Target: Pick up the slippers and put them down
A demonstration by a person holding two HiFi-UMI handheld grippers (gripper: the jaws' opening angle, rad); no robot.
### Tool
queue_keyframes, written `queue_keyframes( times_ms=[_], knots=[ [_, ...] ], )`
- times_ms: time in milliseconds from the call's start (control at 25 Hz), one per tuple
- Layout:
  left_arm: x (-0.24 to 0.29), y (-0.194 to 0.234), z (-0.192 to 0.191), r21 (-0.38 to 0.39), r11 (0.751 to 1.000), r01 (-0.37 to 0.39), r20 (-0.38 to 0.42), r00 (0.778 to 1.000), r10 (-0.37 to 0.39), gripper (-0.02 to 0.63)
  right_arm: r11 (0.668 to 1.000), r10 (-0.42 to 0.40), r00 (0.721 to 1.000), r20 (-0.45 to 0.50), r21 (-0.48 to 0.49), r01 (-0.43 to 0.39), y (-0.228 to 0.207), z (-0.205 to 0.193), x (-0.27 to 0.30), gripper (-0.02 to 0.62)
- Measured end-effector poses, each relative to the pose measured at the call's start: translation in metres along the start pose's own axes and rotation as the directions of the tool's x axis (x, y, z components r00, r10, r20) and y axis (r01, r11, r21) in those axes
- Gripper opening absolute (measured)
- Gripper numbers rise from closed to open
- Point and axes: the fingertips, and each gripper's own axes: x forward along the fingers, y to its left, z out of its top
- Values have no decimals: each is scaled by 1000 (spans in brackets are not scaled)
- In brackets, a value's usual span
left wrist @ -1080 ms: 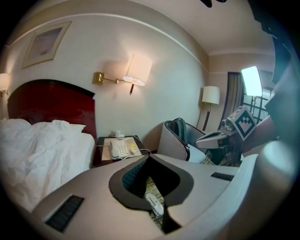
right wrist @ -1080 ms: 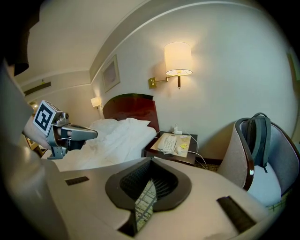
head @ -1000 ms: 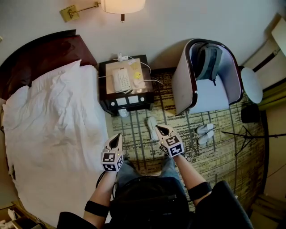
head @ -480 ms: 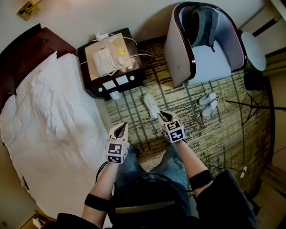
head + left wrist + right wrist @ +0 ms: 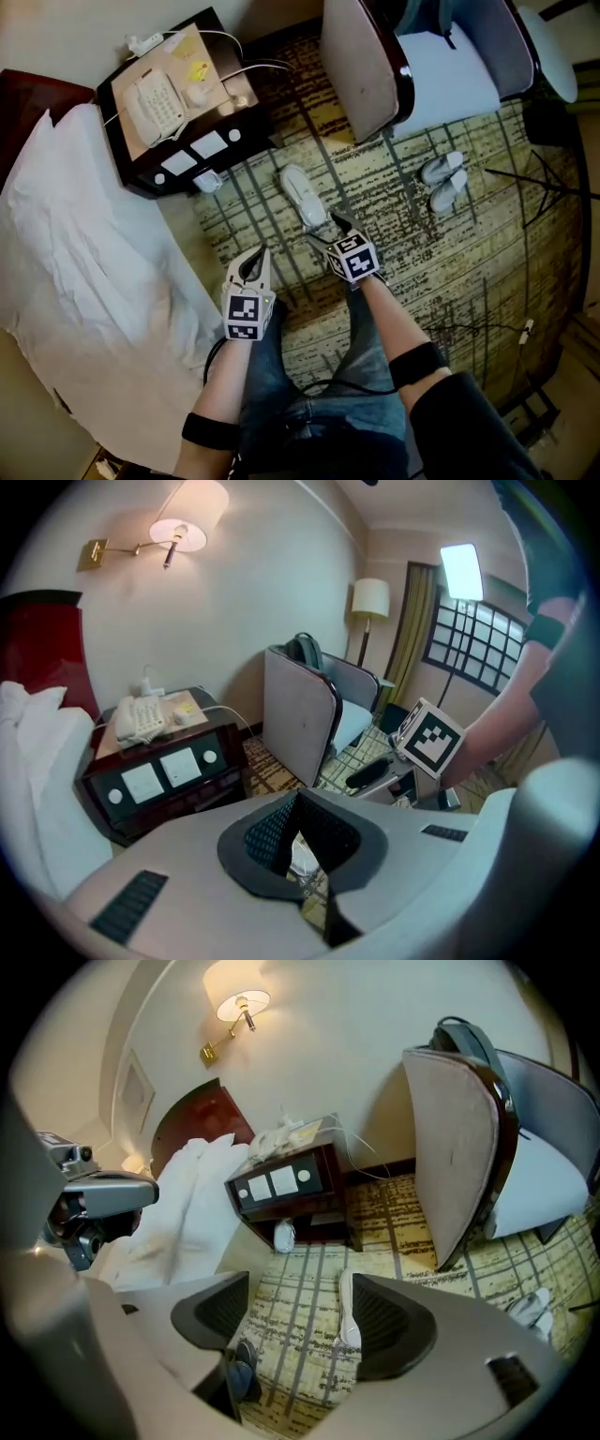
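Observation:
One white slipper (image 5: 302,195) lies lengthwise on the patterned carpet in front of the nightstand. My right gripper (image 5: 328,229) hangs just short of its near end, open; its jaws have just been opening and hold nothing. In the right gripper view the slipper (image 5: 348,1309) shows on the floor beyond the gap, half hidden by the right jaw. A second white slipper pair (image 5: 442,180) sits by the armchair's front. My left gripper (image 5: 255,259) is shut and empty, left of the single slipper; its tips (image 5: 300,855) meet.
A dark nightstand (image 5: 221,150) with a phone stands at the far left, with a small white object (image 5: 208,181) at its foot. The bed (image 5: 84,272) fills the left. An armchair (image 5: 361,66) stands beyond the slipper. A tripod leg (image 5: 525,178) crosses the right.
Both grippers have come down toward the carpet and the view has closed in on the floor. The right gripper's jaws have spread apart near the single slipper. The left stays shut.

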Motion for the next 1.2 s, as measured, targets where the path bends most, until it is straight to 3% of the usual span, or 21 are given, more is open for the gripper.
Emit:
queue_keyframes(
  times_ms=[160,400,720,1000,1200],
  knots=[
    [69,-6,-42,45,999,22,-16,1000,-21,5,999,0,999,-39,44,2,-44,-52,64,397],
    [171,2,-111,16,1000,19,-25,1000,-18,5,993,-5,997,-71,118,13,-112,-119,154,399],
    [276,13,-208,27,999,42,-63,997,-40,5,976,75,994,-82,209,-56,-165,-194,260,399],
    [338,25,-262,15,999,35,-71,997,-34,5,942,125,992,-26,316,-111,-197,-229,310,397],
    [375,24,-289,-4,999,48,-61,997,-48,5,933,164,986,18,321,-161,-209,-241,339,371]
  ],
)
